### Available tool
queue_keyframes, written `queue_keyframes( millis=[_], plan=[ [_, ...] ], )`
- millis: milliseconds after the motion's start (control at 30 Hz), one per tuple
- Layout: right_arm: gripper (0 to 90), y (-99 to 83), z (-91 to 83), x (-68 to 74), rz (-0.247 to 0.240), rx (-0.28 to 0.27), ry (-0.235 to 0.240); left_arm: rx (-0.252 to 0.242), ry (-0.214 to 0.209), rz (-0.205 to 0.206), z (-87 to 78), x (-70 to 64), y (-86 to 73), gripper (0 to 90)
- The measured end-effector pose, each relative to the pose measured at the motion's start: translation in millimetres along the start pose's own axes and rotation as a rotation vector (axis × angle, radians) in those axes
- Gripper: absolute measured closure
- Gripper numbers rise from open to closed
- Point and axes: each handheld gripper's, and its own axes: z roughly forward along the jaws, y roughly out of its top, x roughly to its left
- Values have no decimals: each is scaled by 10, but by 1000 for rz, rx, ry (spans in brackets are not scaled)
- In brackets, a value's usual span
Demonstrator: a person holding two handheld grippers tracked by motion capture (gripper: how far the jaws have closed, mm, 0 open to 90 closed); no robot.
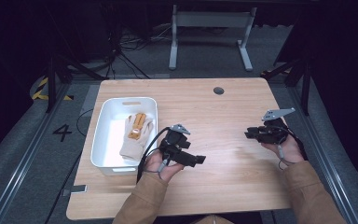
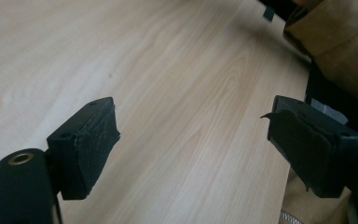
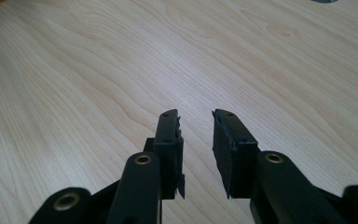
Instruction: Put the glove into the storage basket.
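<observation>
While the glove [image 1: 135,133] is lying inside the white bin [image 1: 103,135] at the left of the surface [image 1: 223,140], the left hand-held gripper [image 1: 196,160] — released wide — and the right hand-held gripper [image 1: 251,134] — slightly parted — are holding nothing, suggesting the placing is finishing.

This looks like a lab or recording studio. A pale wooden surface [image 1: 223,116] stands on grey carpet between dark curtains, with hazard tape [image 1: 41,88], a floor number "4" [image 1: 62,132] and loose cables [image 1: 121,51] behind.
</observation>
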Motion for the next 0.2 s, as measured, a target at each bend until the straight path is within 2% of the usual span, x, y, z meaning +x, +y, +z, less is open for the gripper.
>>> queue_keyframes(
  millis=[67,100,200],
  plan=[
    [710,-6,23,0,-2,7,5,46,37,40,105,-47,-25,168],
    [710,-6,23,0,-2,7,5,46,37,40,105,-47,-25,168],
    [706,-11,51,-6,-2,7,12,83,56,80,196,-76,-37,169]
  ],
)
